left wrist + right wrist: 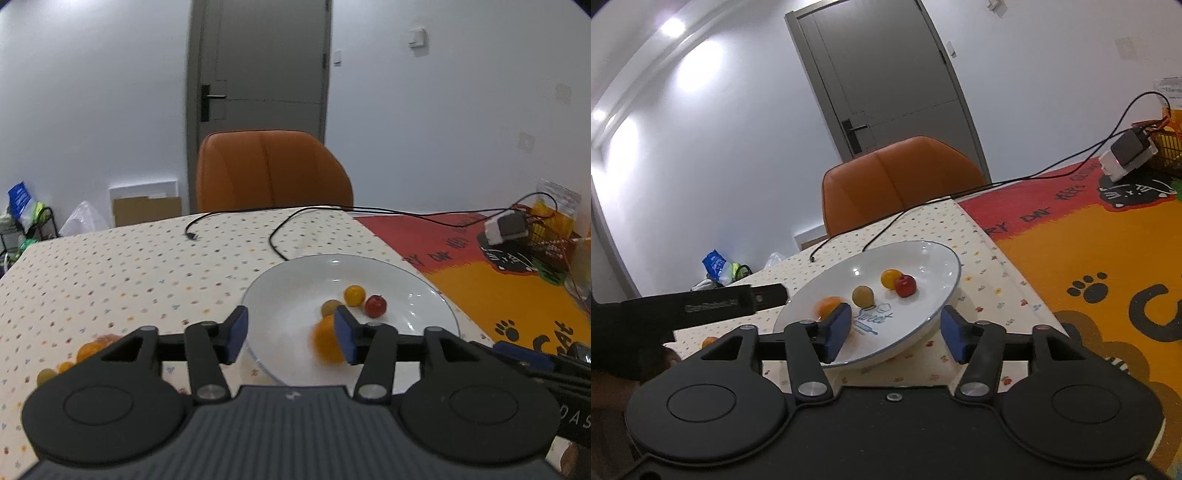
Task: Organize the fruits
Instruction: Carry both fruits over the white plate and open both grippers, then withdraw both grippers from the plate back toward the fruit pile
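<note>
Orange fruit (pixel 325 341) lies in plate (pixel 424 291), beside open left claw (pixel 291 334).

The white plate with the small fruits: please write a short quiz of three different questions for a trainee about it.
1. True or false: the left gripper holds a fruit between its fingers.
2. How many fruits lie in the white plate? A) two B) four C) six
3. Fill in: the red fruit touches the ____ fruit beside it.

Key:
1. False. Its jaws stand open, and the blurred orange fruit lies in the plate.
2. B: the orange one, an olive-brown fruit, a yellow fruit and the red one.
3. yellow

More fruits wait on the dotted tablecloth at the left. The right gripper is open too.
</note>
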Motion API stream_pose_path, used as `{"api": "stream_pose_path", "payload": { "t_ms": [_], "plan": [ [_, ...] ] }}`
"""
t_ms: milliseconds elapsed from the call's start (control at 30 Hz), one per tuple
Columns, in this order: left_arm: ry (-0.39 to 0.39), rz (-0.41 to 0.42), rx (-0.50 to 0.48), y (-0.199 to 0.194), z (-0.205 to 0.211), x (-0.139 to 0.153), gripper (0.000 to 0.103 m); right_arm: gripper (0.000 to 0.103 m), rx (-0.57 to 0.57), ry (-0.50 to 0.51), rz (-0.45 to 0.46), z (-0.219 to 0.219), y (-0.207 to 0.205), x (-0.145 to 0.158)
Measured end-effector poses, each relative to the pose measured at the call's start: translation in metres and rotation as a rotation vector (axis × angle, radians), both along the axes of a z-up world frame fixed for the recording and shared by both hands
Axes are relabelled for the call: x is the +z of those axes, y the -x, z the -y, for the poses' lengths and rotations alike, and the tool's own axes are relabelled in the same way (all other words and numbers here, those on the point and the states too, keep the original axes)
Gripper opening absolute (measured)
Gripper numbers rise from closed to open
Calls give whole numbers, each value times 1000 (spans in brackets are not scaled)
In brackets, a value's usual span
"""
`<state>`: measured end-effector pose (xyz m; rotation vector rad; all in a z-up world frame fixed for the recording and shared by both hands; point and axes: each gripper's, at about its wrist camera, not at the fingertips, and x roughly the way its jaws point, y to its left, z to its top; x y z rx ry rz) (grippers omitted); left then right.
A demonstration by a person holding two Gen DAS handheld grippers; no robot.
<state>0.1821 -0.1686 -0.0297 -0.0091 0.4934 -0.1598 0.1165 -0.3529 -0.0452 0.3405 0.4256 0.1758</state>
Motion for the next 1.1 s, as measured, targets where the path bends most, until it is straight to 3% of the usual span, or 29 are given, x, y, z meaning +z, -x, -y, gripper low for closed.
{"api": "stream_pose_path", "payload": {
  "t_ms": [133,267,467,900,1100],
  "plan": [
    [9,-6,50,3,-14,2,61,63,-12,16,-7,-2,0,0],
    [26,-2,89,8,-29,5,74,74,-29,44,-6,-7,1,3],
    [46,20,143,20,-53,12,82,78,-23,51,-1,-13,2,8],
    [56,24,243,49,-99,17,89,102,19,78,17,-43,8,16],
    [52,11,288,62,-121,14,89,103,56,64,12,-61,9,18]
  ]
}}
